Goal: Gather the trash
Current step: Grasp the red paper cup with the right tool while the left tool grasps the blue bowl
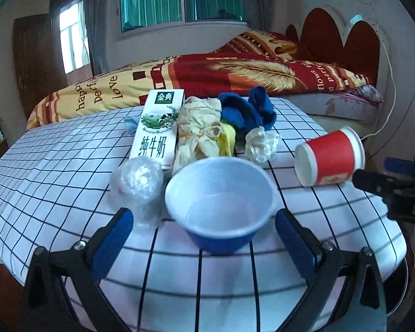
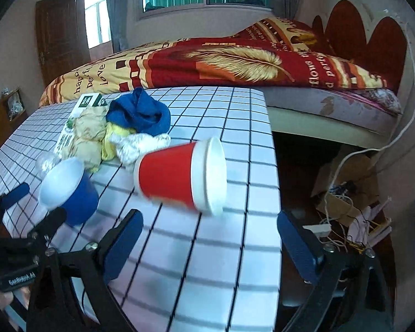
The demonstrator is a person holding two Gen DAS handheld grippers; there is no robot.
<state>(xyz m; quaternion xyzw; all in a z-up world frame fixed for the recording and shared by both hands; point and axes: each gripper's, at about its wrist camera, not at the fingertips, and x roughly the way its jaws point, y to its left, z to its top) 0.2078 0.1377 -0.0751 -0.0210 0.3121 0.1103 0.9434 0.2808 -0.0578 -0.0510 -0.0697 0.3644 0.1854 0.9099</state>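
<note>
None of the trash looks collected yet: the milk carton [image 1: 159,127], the crumpled gloves [image 1: 199,127], the blue cloth [image 1: 249,110], the paper wad [image 1: 261,144], the plastic wrap [image 1: 137,182], the blue bowl [image 1: 221,207] and the tipped red cup [image 2: 179,177] all lie on the checked surface [image 1: 55,171]. Both tongs stand wide and hold nothing, the left tongs [image 1: 204,238] just short of the bowl and the right tongs [image 2: 207,246] just short of the cup. Everything is left to do (no bin or bag shows in either view).
</note>
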